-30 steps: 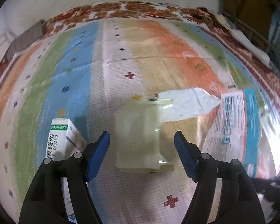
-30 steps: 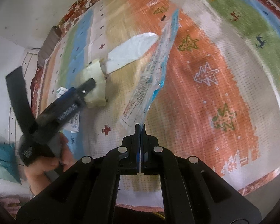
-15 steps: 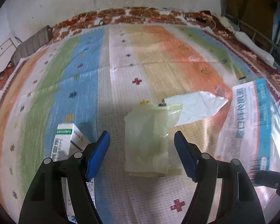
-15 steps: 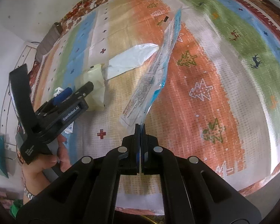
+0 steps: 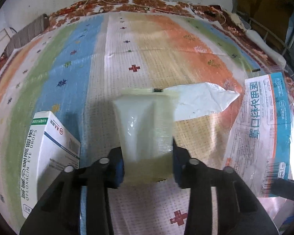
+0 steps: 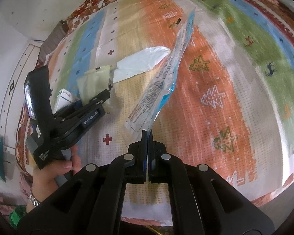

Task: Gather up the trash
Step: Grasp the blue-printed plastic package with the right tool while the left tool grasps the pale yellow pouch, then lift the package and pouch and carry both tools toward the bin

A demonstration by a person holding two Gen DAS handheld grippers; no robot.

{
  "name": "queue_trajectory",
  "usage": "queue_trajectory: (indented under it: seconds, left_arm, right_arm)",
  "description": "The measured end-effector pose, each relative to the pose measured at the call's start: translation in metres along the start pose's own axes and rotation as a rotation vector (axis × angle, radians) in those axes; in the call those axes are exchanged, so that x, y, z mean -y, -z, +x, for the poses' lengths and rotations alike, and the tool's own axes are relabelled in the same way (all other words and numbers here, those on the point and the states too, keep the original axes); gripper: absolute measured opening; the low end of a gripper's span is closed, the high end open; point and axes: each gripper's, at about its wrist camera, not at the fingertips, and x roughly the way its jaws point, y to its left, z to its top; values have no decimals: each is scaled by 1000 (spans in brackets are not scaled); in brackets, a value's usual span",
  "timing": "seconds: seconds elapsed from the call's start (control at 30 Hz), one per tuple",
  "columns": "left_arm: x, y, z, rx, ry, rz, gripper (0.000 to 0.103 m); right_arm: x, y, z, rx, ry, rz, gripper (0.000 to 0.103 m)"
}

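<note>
A pale yellowish plastic pouch (image 5: pixel 145 125) lies on the striped mat, and my left gripper (image 5: pixel 148 166) has its near end between the blue pads. The jaws are closing and both pads touch the pouch's sides. The right wrist view shows the same left gripper (image 6: pixel 100 99) over the pouch (image 6: pixel 94 82), held by a hand (image 6: pixel 54 170). My right gripper (image 6: pixel 147 135) is shut on the corner of a blue-and-white printed plastic wrapper (image 6: pixel 162 82), which hangs lifted off the mat. That wrapper (image 5: pixel 264 129) fills the right of the left wrist view.
A white eye-drops box (image 5: pixel 49 156) lies just left of the left gripper. A crumpled white paper piece (image 5: pixel 201 101) sits behind the pouch on the right. The striped mat (image 5: pixel 84 58) runs to a pale wall; a dark roll (image 5: pixel 27 33) lies at its far left corner.
The left gripper's jaws have drawn in from wide apart onto the pouch, which now looks closer and squeezed. The right gripper still holds the wrapper, tilted slightly differently.
</note>
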Motion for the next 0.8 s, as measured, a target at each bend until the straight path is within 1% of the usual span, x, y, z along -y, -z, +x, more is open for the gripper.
queue_trajectory:
  seconds: [0.1, 0.23, 0.43, 0.6, 0.67, 0.8]
  left_arm:
    - [-2, -3, -10, 17, 11, -18, 27]
    - [0, -8, -37, 53, 31, -34, 25]
    - [10, -6, -93, 107, 45, -30, 25]
    - [12, 6, -149, 166, 80, -36, 25]
    - [10, 15, -166, 182, 94, -43, 25]
    - [6, 29, -192, 200, 119, -61, 24]
  right_arm:
    - [-6, -1, -6, 21, 18, -34, 0]
    - [-19, 1, -24, 68, 24, -82, 0]
    - [-38, 12, -59, 160, 27, -161, 0]
    - [-48, 26, -92, 220, -6, -183, 0]
    - [-53, 33, -107, 248, -17, -203, 0]
    - [-60, 44, -125, 290, -12, -243, 0]
